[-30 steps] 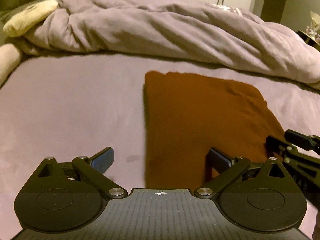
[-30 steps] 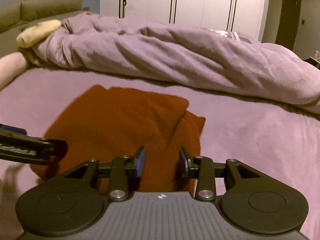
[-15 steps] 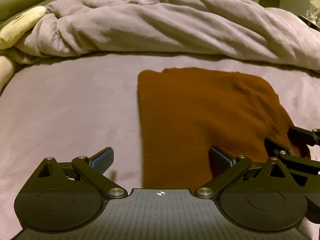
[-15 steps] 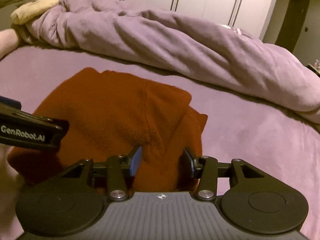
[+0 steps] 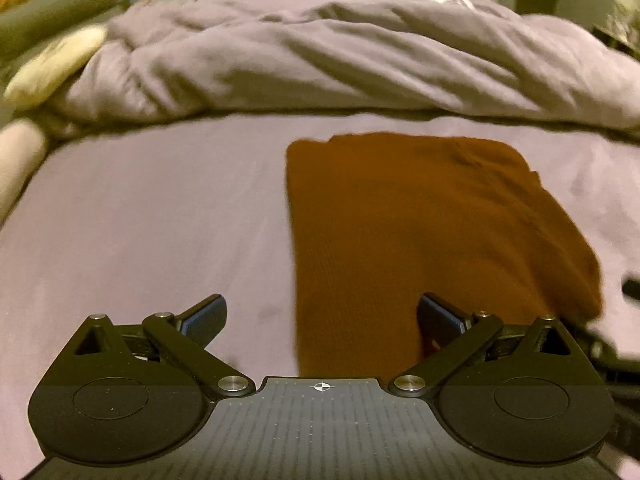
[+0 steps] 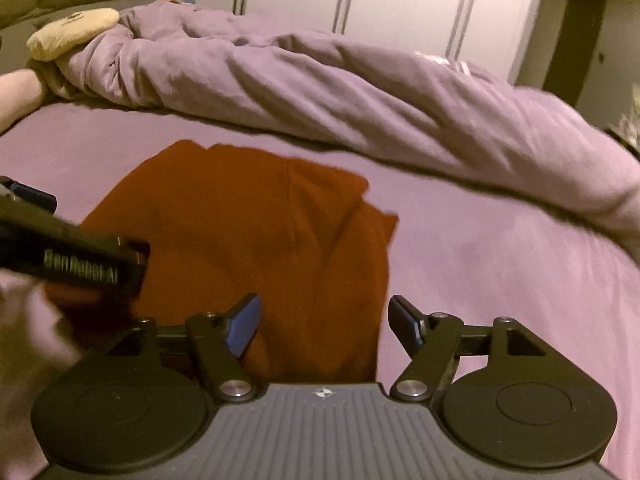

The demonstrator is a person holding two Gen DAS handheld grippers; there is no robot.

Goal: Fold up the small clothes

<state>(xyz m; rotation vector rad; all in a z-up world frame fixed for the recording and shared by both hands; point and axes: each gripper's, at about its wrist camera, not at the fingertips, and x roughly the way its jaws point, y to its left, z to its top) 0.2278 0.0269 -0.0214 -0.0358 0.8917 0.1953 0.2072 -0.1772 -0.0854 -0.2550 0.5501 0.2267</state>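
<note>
A rust-brown knit garment lies folded into a rough rectangle on the purple bed sheet. It also shows in the right wrist view. My left gripper is open and empty, low over the garment's near left edge. My right gripper is open and empty, over the garment's near right edge. The left gripper's body shows at the left of the right wrist view, over the garment's left side.
A bunched purple duvet lies across the bed behind the garment. A cream pillow and a pale bolster sit at the far left. White wardrobe doors stand behind the bed.
My right gripper has opened wide and let go of the garment's fold, which now lies flat. Both grippers have pulled back slightly. The left gripper stays open.
</note>
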